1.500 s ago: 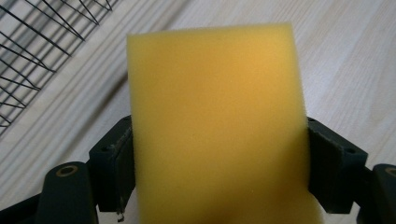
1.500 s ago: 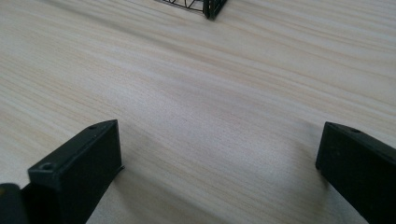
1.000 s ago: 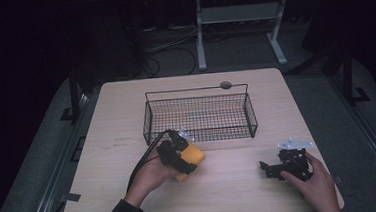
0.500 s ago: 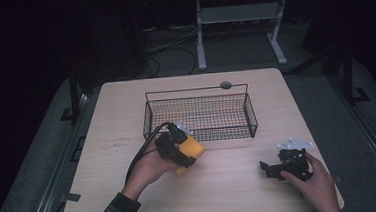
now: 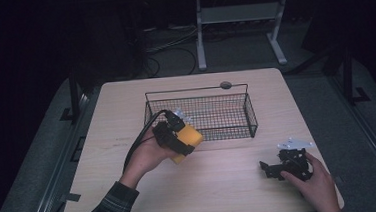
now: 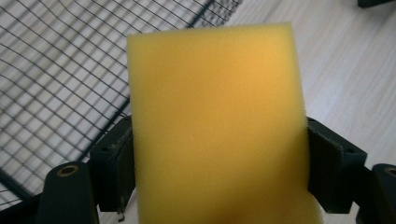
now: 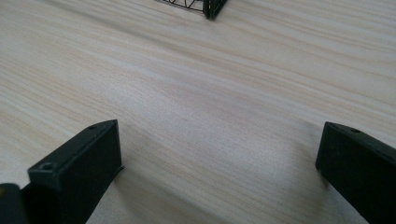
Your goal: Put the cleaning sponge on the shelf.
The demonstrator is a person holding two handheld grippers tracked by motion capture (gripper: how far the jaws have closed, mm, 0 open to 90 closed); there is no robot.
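The left gripper [image 5: 182, 136] squeezes a yellow sponge [image 6: 217, 126] beside the wire basket [image 5: 200, 116]. The right gripper [image 7: 219, 172], jaws wide, rests on the wooden table [image 5: 231, 183].

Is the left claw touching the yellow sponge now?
Touching. In the left gripper view, the left claw has both black jaws pressed against the sides of the yellow sponge, with no gap.

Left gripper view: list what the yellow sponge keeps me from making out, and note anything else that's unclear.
- Left gripper view: the yellow sponge hides the table and part of the wire basket behind it; its lower end is cut off by the bottom edge.
- High view: the small dark round thing at the basket's far rim is too small to identify.
- Right gripper view: the basket corner is cut off at the top.
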